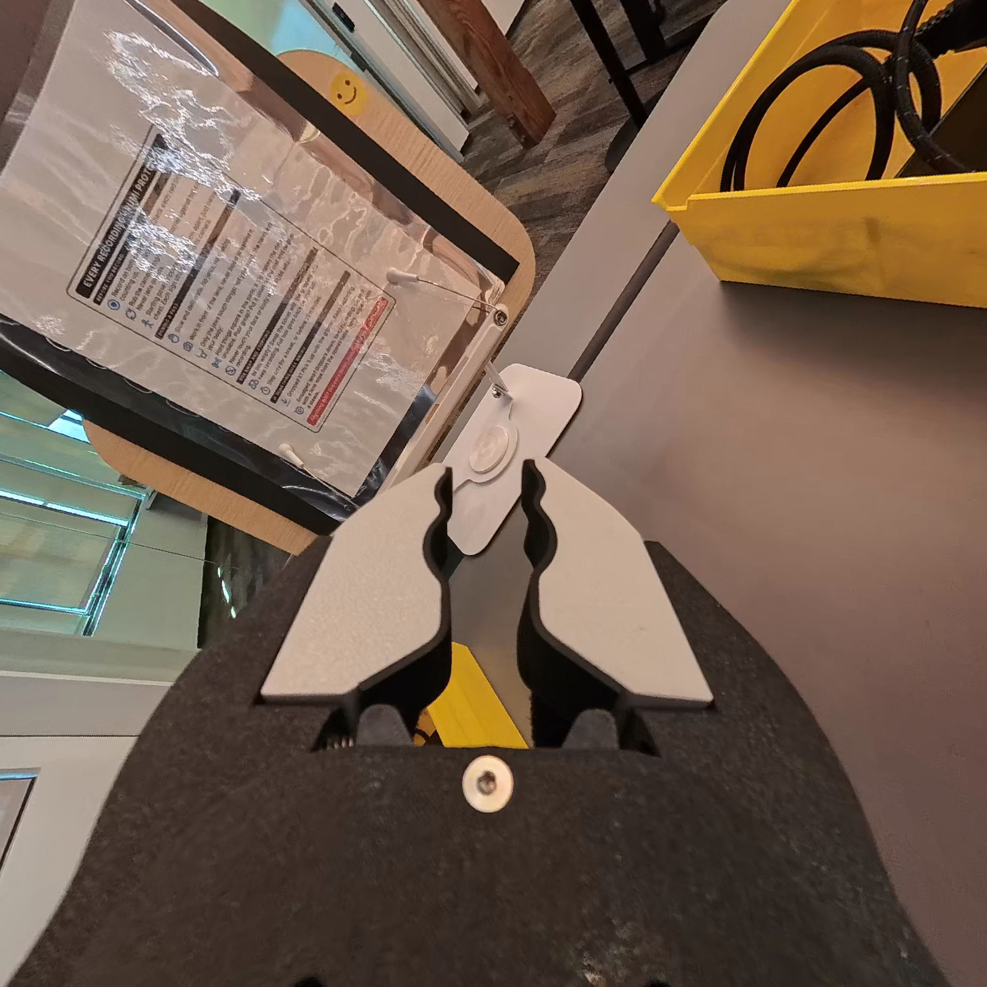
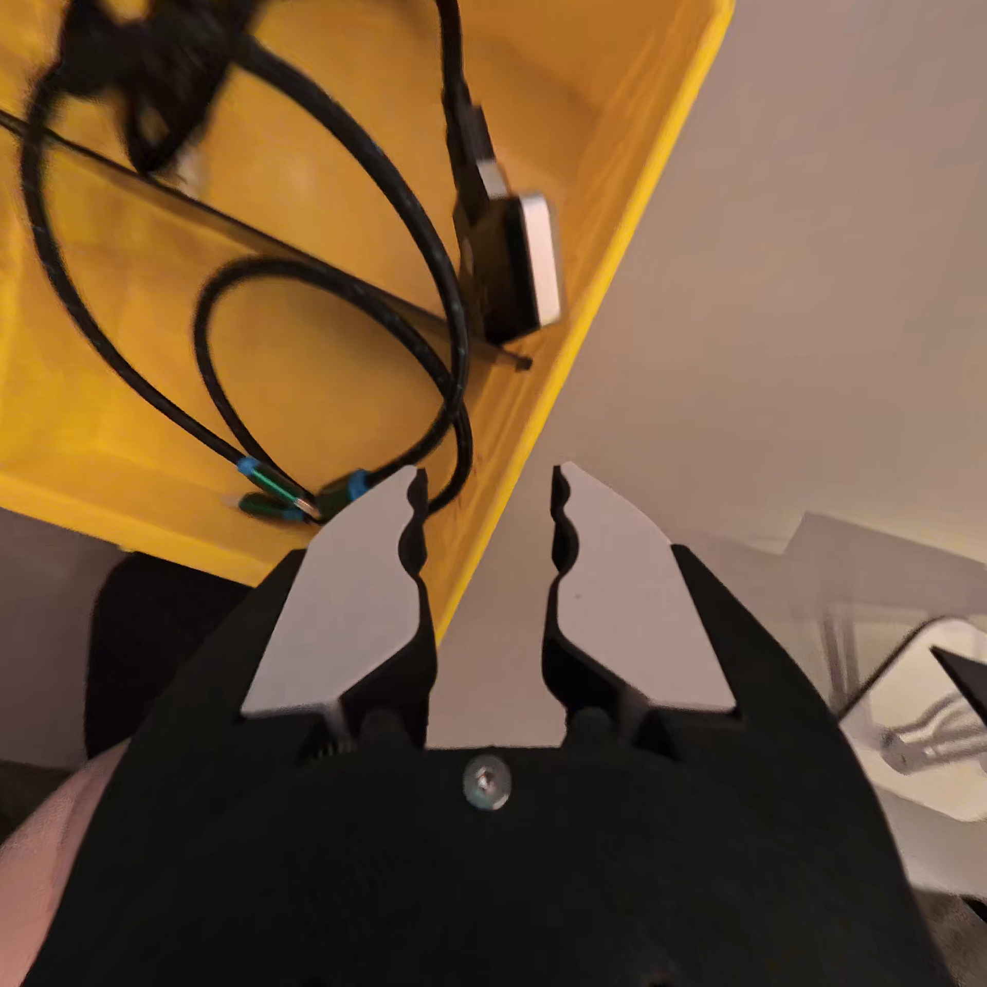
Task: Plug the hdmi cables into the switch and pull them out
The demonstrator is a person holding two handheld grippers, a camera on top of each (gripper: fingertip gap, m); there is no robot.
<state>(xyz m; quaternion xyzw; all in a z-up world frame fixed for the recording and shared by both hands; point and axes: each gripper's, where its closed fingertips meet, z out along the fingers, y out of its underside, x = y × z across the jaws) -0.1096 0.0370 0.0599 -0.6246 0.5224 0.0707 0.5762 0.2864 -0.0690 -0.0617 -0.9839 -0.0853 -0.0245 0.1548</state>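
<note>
**Both grippers empty, cables lying in the bin**

Here, the left gripper (image 1: 486, 470), grey-plated fingers on a black foam-textured body, is being held with its jaws parted and nothing between them. Beyond its tips, the white metal foot (image 1: 526, 427) of a clear-fronted sign holder (image 1: 224, 277) is being seen, standing on the grey matte tabletop (image 1: 774, 534). The yellow plastic bin (image 1: 833, 235) is sitting well to the right on the same surface.

The right gripper (image 2: 490, 472) is likewise being held agape and empty, poised over the near rim of the yellow plastic bin (image 2: 587, 342). Inside the bin, black braided hdmi cables (image 2: 331, 299) are lying looped, their green-and-blue-collared plugs (image 2: 277, 491) gathered just beside the left fingertip (image 2: 395, 496). The small black-and-silver switch box (image 2: 523, 267) is resting against the bin's wall, one cable being seen running into its upper end. This view is motion-blurred.
</note>
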